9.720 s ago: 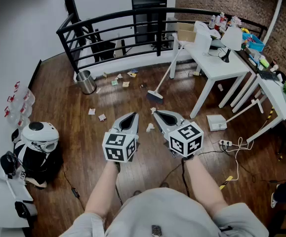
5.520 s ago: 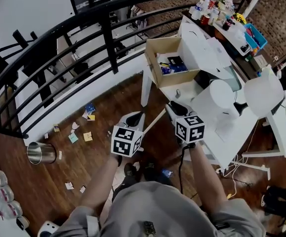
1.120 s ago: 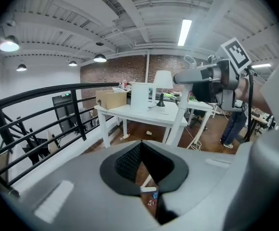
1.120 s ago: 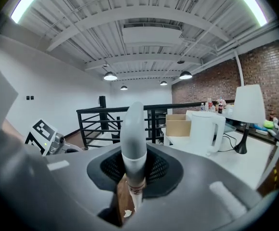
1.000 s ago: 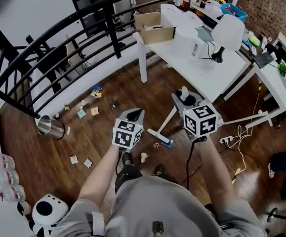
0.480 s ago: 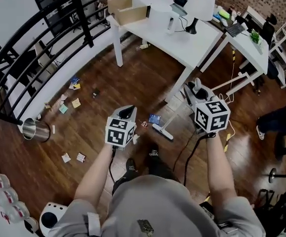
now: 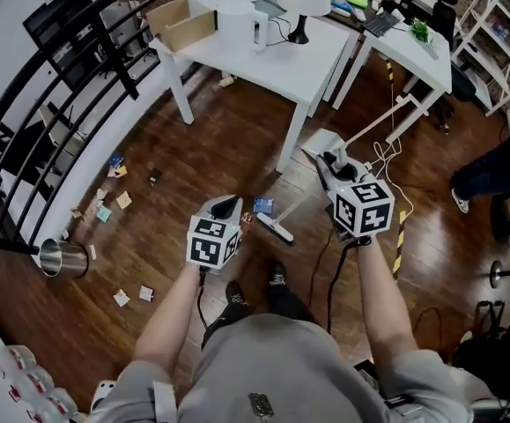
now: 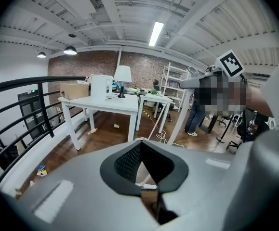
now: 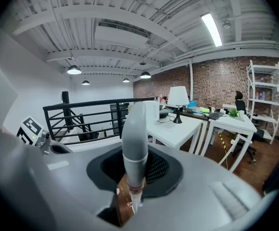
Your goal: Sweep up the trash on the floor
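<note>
My right gripper (image 7: 328, 160) is shut on the grey grip of a broom handle (image 9: 134, 137). The white shaft slants down to the broom head (image 7: 275, 228) on the wooden floor, just right of my left gripper (image 7: 227, 204), which is shut and holds nothing. A blue scrap (image 7: 262, 206) lies beside the broom head. More paper scraps (image 7: 114, 194) are strewn at the left by the railing, and two (image 7: 133, 296) lie nearer me. In the left gripper view the broom head (image 8: 144, 186) shows below the closed jaws (image 8: 140, 150).
A white dustpan (image 7: 321, 139) with a long handle rests by the white table (image 7: 272, 51). A metal bin (image 7: 61, 258) lies at the left under the black railing (image 7: 25, 122). Cables and a second desk (image 7: 409, 47) are at the right. A person (image 8: 197, 112) stands in the distance.
The view has swung round: the table and scraps have shifted left in the picture and the dustpan has come up beside my right gripper. Both grippers and the broom moved along with it.
</note>
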{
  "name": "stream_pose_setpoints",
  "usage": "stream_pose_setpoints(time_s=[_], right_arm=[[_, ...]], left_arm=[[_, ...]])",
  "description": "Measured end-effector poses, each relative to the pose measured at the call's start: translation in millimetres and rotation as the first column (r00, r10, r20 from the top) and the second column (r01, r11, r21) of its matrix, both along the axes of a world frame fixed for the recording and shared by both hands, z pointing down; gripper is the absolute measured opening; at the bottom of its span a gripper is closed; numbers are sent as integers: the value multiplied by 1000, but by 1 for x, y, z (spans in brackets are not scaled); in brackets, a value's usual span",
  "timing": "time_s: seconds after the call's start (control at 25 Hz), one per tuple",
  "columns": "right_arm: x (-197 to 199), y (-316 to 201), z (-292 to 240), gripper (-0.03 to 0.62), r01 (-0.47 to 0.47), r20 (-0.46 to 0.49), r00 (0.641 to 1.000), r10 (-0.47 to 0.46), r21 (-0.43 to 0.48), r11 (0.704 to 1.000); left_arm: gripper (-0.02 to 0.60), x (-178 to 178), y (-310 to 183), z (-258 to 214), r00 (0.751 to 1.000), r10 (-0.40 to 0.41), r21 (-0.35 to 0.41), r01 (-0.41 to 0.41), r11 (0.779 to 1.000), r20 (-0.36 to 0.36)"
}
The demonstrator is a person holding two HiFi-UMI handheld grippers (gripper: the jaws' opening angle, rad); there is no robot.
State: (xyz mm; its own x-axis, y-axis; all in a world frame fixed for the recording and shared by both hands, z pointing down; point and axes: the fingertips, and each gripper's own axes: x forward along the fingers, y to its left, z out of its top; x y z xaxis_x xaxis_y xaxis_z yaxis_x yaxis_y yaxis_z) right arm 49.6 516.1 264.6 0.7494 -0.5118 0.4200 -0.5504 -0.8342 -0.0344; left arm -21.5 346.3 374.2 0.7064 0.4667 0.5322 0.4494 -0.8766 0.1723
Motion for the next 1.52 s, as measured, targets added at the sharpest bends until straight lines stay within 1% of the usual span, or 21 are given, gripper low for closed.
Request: stream_pose_setpoints(time_s=[0.12, 0.36, 0.48, 0.6, 0.64, 0.68, 0.8, 0.84, 0.92, 1.0, 1.08, 1.16, 1.24, 1.28, 1.32, 1.4, 1.52], right_arm=[[9, 11, 18, 60, 17, 27, 999, -17, 18, 1000], [48, 25, 27, 60, 68, 43, 997, -71, 57, 996], [60, 24, 22, 61, 97, 34, 995, -99, 60, 994], [69, 18, 7, 61, 114, 15, 993, -115, 59, 992], [71, 18, 0, 61, 115, 8, 993, -116, 58, 992], [73, 18, -9, 61, 115, -1, 993, -115, 57, 992], [72, 21, -37, 61, 112, -31, 993, -111, 61, 992], [72, 23, -48, 61, 111, -44, 993, -108, 64, 992], [72, 26, -68, 61, 106, -71, 992, -101, 67, 992], [71, 27, -82, 61, 100, -90, 992, -94, 70, 992], [67, 28, -91, 61, 96, -96, 991, -88, 76, 992], [63, 35, -97, 61, 82, -96, 993, -74, 83, 993], [63, 48, -100, 61, 57, -92, 995, -48, 89, 994], [64, 55, -100, 61, 43, -89, 995, -35, 92, 995], [65, 61, -100, 61, 31, -86, 996, -23, 94, 995], [67, 72, -96, 63, 10, -78, 997, -3, 98, 995], [66, 86, -87, 63, -7, -55, 998, 13, 101, 995]], left_arm=[[6, 7, 24, 12, 999, 6, 26, -7, 1000, 31], [6, 34, 67, 27, 998, -11, 50, 8, 999, 59], [8, 54, 93, 41, 998, 5, 38, -7, 999, 55], [12, 76, 117, 61, 996, 56, 8, -56, 998, 70], [65, 83, 127, 68, 994, 80, -3, -80, 997, 74], [101, 89, 136, 74, 992, 104, -14, -103, 995, 76], [172, 103, 161, 82, 984, 160, -39, -157, 987, 76], [185, 107, 170, 81, 982, 177, -46, -174, 984, 72], [198, 118, 190, 74, 974, 218, -54, -215, 975, 55], [198, 127, 208, 67, 966, 258, -50, -256, 965, 33], [198, 133, 222, 61, 960, 281, -44, -280, 959, 12], [189, 138, 236, 54, 949, 313, -17, -314, 949, -17], [104, 139, 252, 48, 924, 379, 57, -376, 925, -60], [91, 139, 258, 47, 909, 410, 88, -404, 911, -76], [92, 140, 264, 46, 897, 435, 101, -426, 899, -86], [94, 140, 273, 47, 880, 467, 99, -458, 883, -88], [97, 134, 282, 58, 871, 489, 83, -484, 871, -53]])
